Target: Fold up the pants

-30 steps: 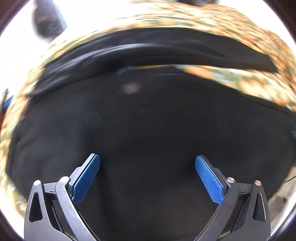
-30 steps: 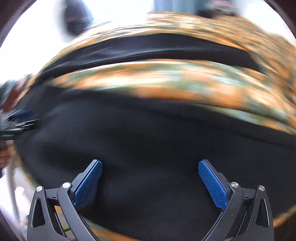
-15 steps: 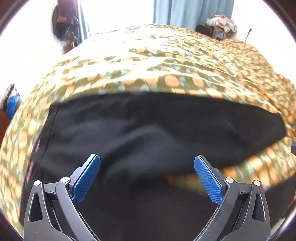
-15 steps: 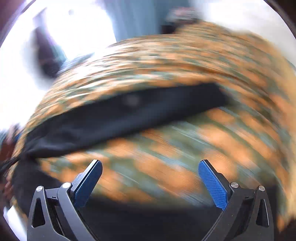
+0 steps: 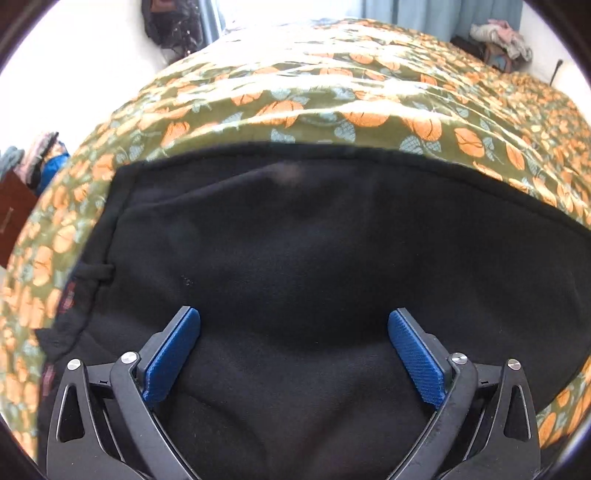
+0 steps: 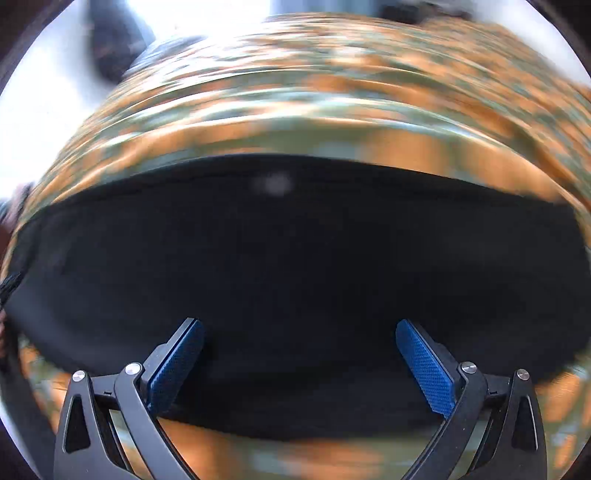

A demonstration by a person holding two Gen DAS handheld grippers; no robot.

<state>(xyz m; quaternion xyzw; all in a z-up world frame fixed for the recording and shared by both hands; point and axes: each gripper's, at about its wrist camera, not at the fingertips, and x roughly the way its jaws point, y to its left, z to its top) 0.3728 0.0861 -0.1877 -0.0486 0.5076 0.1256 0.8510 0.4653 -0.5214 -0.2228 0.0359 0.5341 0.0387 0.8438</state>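
Observation:
Black pants (image 5: 314, 258) lie spread on a bed with an olive and orange leaf-print cover (image 5: 332, 92). In the left wrist view the waistband end with a belt loop (image 5: 96, 273) sits at the left, and the far edge runs straight across. My left gripper (image 5: 293, 354) hovers over the dark cloth, open, with nothing between its blue pads (image 5: 171, 360). The right wrist view is motion-blurred: the pants (image 6: 295, 266) fill the middle as a wide black band. My right gripper (image 6: 299, 362) is open above them, holding nothing.
The patterned bed cover (image 6: 314, 103) stretches far beyond the pants. A dark bag (image 5: 170, 26) hangs at the back left, blue curtains (image 5: 424, 14) and a pile of clothes (image 5: 498, 37) at the back right. A brown box and coloured items (image 5: 22, 192) sit left of the bed.
Both grippers swung up toward the far bed, then came back down over the pants. Two separate black bands a second ago now read as one flat black layer. Both grippers stayed open.

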